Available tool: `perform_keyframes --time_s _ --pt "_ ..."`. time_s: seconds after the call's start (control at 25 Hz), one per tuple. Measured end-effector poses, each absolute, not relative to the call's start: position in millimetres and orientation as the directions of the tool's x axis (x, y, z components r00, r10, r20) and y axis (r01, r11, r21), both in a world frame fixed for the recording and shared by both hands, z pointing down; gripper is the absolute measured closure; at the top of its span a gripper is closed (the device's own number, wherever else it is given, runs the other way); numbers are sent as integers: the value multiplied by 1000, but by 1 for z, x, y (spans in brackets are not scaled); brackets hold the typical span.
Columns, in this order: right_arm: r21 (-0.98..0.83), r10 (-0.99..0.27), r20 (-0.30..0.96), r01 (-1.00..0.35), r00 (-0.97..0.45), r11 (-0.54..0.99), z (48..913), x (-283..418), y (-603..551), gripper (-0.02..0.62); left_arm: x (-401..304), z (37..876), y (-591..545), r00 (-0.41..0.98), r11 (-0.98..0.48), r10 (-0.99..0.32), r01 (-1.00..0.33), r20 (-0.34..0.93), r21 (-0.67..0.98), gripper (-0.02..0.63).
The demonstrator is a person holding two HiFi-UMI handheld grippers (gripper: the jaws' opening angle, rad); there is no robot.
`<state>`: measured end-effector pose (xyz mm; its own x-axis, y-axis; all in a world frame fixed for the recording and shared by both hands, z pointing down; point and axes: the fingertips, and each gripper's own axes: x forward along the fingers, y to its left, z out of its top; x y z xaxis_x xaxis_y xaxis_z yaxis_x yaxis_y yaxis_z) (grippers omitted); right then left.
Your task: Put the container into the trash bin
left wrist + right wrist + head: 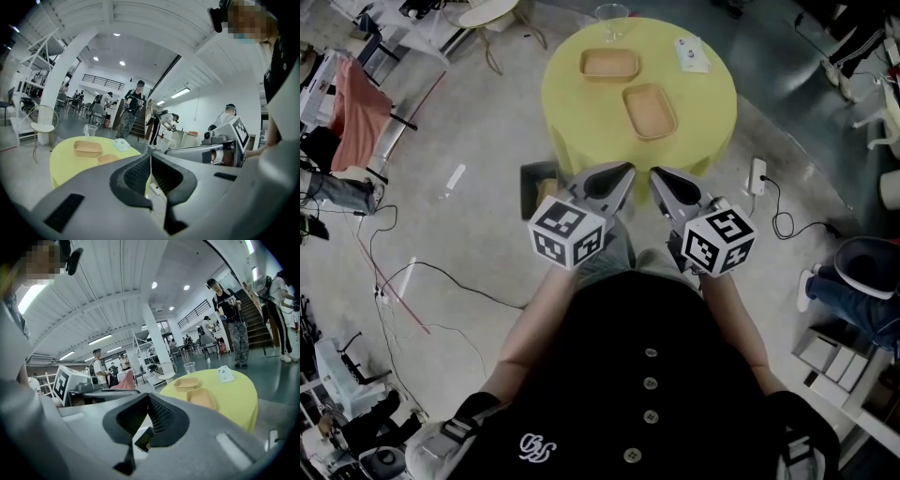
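Yellow table (581, 117) holds far container (609, 64), near container (650, 111), cup (611, 17), packet (692, 53).

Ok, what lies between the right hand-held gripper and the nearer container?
Nothing: in the head view, only bare yellow table separates the right hand-held gripper from the nearer container.

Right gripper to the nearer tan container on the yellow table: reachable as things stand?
Probably yes. Nothing stands between the right gripper and the nearer container, and the table in front of it is bare. But the jaws are shut, and the gripper looks short of the table.
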<state>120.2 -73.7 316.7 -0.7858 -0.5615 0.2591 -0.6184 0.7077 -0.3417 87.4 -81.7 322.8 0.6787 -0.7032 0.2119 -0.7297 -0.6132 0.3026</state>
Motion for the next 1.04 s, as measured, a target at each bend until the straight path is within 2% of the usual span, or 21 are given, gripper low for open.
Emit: perform_keyframes --time_s 1.04 --pt "-346 -549 319 -635 -772 691 331 112 -80 591 84 323 -81 700 -629 -685 -708 201 321 586"
